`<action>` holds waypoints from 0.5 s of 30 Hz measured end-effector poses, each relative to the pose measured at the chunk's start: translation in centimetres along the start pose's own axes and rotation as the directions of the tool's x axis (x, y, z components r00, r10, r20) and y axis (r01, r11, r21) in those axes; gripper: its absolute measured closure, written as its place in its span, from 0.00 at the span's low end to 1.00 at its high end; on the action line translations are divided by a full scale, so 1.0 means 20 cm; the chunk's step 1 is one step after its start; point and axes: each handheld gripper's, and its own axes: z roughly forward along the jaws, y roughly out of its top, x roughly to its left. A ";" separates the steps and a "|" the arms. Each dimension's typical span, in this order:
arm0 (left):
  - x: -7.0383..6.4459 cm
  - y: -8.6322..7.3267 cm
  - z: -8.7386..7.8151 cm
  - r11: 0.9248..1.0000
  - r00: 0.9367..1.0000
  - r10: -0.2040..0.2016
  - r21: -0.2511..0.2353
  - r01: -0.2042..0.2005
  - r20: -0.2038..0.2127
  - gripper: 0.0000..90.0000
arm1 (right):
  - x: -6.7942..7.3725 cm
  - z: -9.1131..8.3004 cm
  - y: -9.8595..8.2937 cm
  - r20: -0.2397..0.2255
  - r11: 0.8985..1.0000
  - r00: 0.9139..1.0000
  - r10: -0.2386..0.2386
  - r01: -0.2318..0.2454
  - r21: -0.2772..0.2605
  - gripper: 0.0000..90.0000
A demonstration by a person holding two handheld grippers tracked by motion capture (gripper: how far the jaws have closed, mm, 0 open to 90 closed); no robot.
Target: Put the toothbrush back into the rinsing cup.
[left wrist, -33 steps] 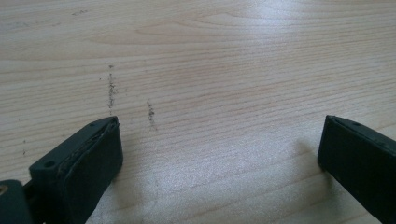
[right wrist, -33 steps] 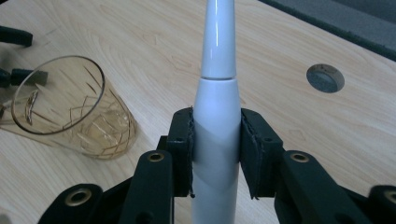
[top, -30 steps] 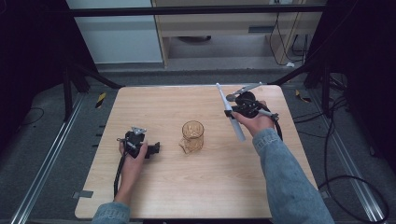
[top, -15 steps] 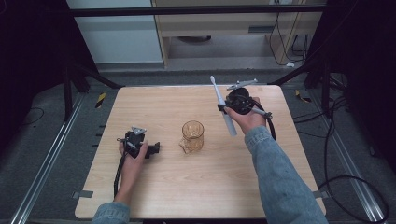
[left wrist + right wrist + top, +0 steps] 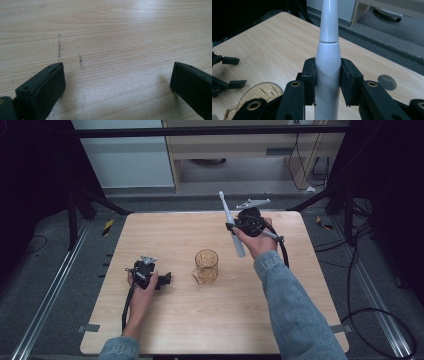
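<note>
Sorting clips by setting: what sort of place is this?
Probably a lab recording rig, not a home: bare wooden table inside dark framing, loose cables on grey carpet.

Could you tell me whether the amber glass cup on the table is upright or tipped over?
Upright: the amber glass cup stands on the table with its open rim facing up.

High view looks down over the whole table (image 5: 175,320). Left gripper view hugs the wood just ahead of its claw (image 5: 117,82). Right gripper view sits higher, sharing that tabletop.
</note>
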 end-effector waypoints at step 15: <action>0.00 0.00 0.00 1.000 1.000 0.000 0.001 0.000 -0.001 0.00 | 0.06 0.01 0.10 0.009 0.997 1.000 0.005 -0.004 -0.081 0.75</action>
